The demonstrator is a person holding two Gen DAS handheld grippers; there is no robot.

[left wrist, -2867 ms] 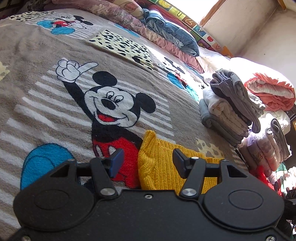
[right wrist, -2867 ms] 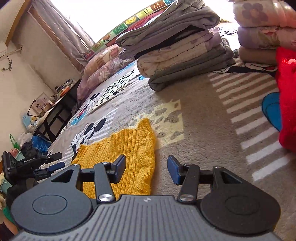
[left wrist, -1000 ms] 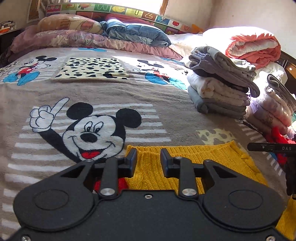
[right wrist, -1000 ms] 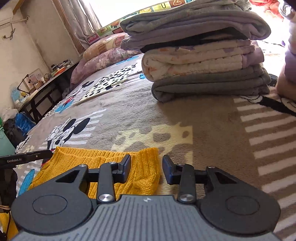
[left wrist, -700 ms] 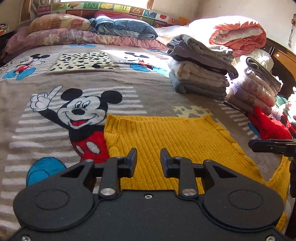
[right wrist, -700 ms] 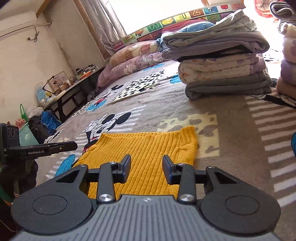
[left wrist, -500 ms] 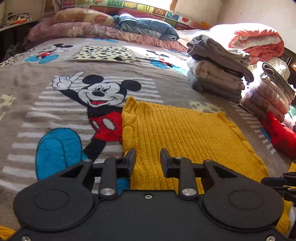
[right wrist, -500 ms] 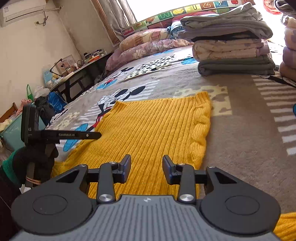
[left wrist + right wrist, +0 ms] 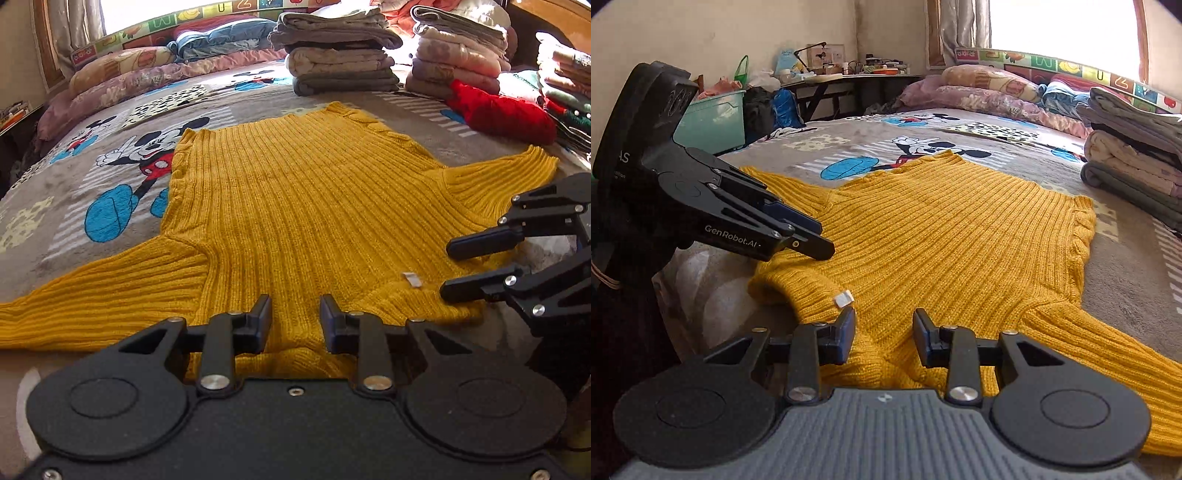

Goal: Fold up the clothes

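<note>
Grey Mickey Mouse blanket [image 9: 110, 122] covers bed. Pillows [image 9: 122, 62] line head edge, alphabet-print board [image 9: 1071, 70] behind them under bright window [image 9: 1063, 26]. Blue quilt [image 9: 221, 35] beside pillows. Dark desk [image 9: 849, 79] with clutter against wall past bed's side edge; green plastic bin [image 9: 716, 118] and blue bag [image 9: 785, 107] near it.

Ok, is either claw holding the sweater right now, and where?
Neither. The left claw and right claw are open at the collar end of the yellow sweater, with nothing pinched.
</note>
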